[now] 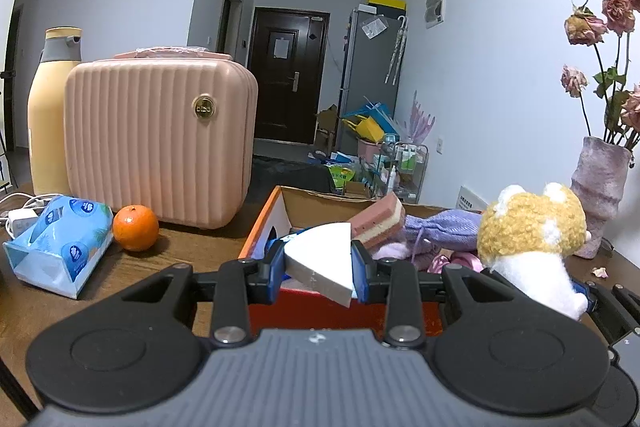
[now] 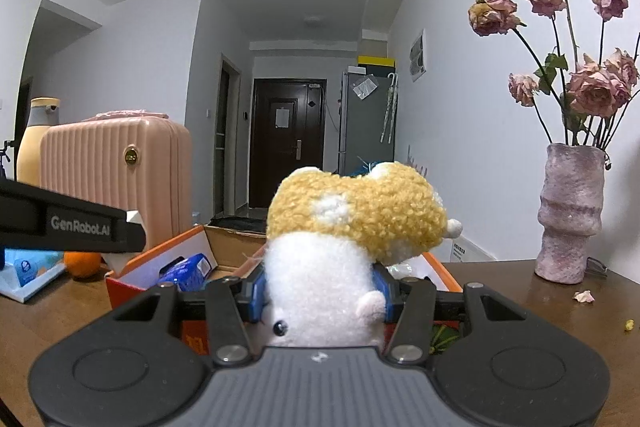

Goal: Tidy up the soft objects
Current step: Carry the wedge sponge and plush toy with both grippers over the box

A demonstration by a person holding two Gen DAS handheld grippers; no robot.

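My left gripper [image 1: 319, 269] is shut on a white wedge-shaped sponge [image 1: 320, 259] and holds it over the near edge of an open orange cardboard box [image 1: 262, 223]. In the box lie a pink-and-cream layered sponge [image 1: 378, 223], a purple knitted cloth [image 1: 440, 229] and pink fluffy items [image 1: 460, 261]. My right gripper [image 2: 320, 293] is shut on a yellow-and-white plush toy [image 2: 340, 247], held just above the same box [image 2: 132, 269]. The plush also shows at the right of the left wrist view [image 1: 532, 239]. A blue packet [image 2: 188, 271] lies in the box.
On the wooden table [image 1: 192, 247] stand a pink ribbed case [image 1: 160, 139], a yellow bottle [image 1: 48, 115], a blue tissue pack [image 1: 60, 247] and an orange [image 1: 135, 227]. A pink vase with dried roses [image 2: 568, 215] stands at the right. White cables [image 1: 16, 207] lie at the far left.
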